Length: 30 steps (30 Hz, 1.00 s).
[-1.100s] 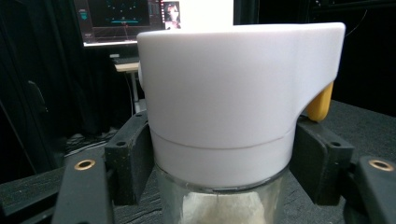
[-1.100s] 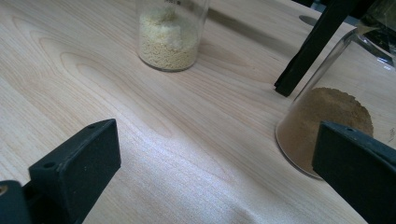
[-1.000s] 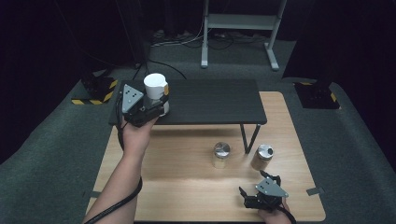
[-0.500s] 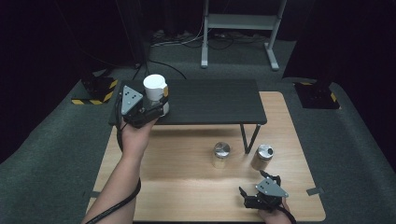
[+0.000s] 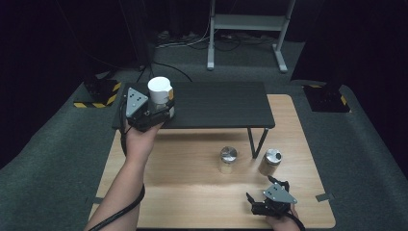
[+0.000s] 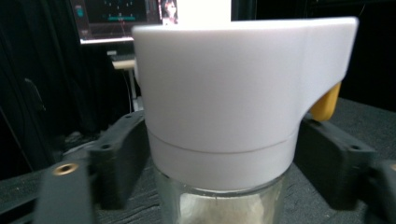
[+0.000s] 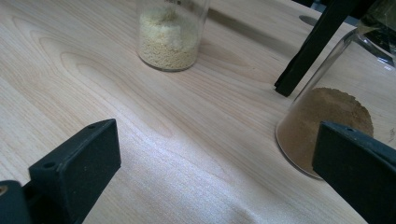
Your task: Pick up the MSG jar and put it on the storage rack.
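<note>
**Left gripper holds the white-capped jar on the shelf**

The left gripper (image 5: 161, 111) is clenched on the jar (image 5: 159, 91); in the left gripper view its black jaws press on both sides of the glass, just below the white cap (image 6: 233, 98). Compared with one second ago, almost nothing has changed: the jar and the gripper stay at the same place, at the left end of the black shelf (image 5: 216, 103). I judge that the jar already stands on the shelf and that letting go is the step in hand, but if the bottom touches the shelf I cannot tell.

Inside this jar a pale, whitish powder shows under the cap.

The right gripper (image 5: 269, 201) rests spread and empty at the near edge of the surface (image 5: 183, 192). Two more jars stand before it, both with metal lids. One jar (image 7: 170, 32) holds yellow grains, filling only the lower part. The other (image 7: 327, 121), just beside the shelf leg (image 7: 317, 44), holds a brown powder, a low heap at the bottom.
</note>
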### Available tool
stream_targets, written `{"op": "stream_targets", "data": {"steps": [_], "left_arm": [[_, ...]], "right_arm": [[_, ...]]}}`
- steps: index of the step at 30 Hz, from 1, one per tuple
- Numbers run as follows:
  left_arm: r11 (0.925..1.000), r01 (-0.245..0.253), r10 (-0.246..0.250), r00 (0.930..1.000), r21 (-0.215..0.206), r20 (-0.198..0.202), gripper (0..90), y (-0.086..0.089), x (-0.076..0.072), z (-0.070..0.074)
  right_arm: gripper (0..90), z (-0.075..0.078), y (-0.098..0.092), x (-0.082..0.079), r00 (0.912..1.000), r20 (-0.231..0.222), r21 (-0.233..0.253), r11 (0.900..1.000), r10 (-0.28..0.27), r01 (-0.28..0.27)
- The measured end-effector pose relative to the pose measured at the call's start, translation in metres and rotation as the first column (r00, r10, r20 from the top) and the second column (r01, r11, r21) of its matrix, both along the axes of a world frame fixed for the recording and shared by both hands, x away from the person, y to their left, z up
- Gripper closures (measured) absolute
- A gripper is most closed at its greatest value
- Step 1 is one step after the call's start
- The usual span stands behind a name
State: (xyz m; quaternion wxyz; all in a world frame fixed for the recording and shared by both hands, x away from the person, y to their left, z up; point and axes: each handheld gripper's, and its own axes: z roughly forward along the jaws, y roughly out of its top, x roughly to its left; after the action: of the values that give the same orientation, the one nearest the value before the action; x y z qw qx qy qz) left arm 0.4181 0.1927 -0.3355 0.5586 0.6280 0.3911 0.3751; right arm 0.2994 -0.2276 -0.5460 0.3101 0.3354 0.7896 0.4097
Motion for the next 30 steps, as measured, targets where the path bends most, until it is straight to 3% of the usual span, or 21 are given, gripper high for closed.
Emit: {"op": "stream_targets", "data": {"steps": [11, 14, 18, 25, 30], "left_arm": [[0.9995, -0.028, 0.028, 0.9996, -0.015, -0.009, 1.4, -0.004, 0.0, 0.001], [0.9996, -0.017, 0.016, 0.9997, -0.022, -0.017, 0.3, -0.004, 0.001, 0.002], [0.9999, -0.017, 0.017, 0.9998, -0.002, -0.006, 0.3, -0.006, -0.002, 0.003], [0.9993, -0.017, 0.016, 0.9996, -0.033, -0.021, 0.3, -0.003, -0.005, 0.002], [0.9995, -0.019, 0.018, 0.9997, -0.026, -0.019, 0.3, -0.002, -0.01, 0.002]], "right_arm": [[0.2, 0.0, 0.0, 0.0, 1.0, 0.0, 0.001, 1.0, 0.001, -0.001], [0.1, 0.0, 0.0, 0.0, 1.0, -0.001, 0.001, 1.0, 0.001, -0.001], [0.2, 0.0, 0.0, 0.0, 1.0, 0.0, -0.002, 1.0, 0.002, -0.002], [0.1, 0.0, 0.001, 0.0, 1.0, 0.0, -0.006, 1.0, 0.004, -0.004], [0.1, 0.0, 0.001, 0.0, 1.0, 0.0, -0.007, 1.0, 0.004, -0.004]]}}
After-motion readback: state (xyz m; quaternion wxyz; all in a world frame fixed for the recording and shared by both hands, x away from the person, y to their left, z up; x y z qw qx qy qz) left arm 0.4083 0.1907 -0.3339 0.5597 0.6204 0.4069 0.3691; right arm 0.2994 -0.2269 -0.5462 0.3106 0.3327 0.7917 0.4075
